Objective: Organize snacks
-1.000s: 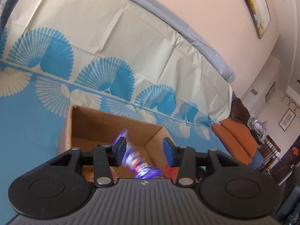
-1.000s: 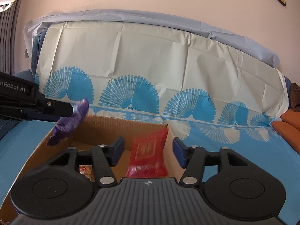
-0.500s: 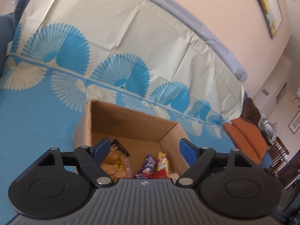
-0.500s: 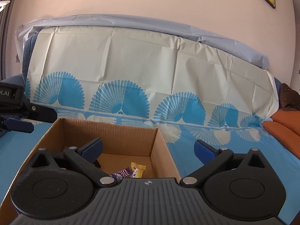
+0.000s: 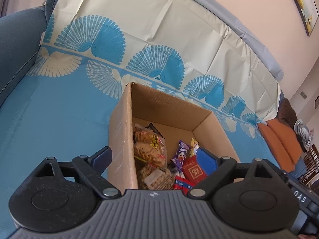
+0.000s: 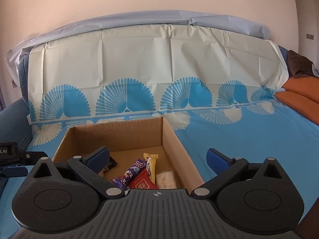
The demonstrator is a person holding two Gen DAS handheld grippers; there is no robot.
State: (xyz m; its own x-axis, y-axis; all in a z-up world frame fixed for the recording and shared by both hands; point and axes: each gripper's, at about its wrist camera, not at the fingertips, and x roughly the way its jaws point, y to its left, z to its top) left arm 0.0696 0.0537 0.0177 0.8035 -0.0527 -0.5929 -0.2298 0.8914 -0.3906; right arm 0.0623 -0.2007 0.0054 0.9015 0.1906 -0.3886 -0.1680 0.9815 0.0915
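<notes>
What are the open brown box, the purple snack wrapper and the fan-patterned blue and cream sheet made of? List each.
Open brown box: corrugated cardboard, matte; fluted ribbing shows on its inner walls.
Purple snack wrapper: probably thin plastic film, glossy, with a crimped end.
Fan-patterned blue and cream sheet: likely thin plastic or coated paper; sharp fold creases and a faint sheen, though cloth cannot be ruled out.

White letters "DAS" stand on the black device (image 5: 301,196) at the right edge; "t.AI" shows on the black device (image 6: 8,151) at left. Snack-wrapper print is unreadable.

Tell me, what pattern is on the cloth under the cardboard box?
Blue cloth with cream and blue fan shapes, clearest in the right wrist view.
</notes>
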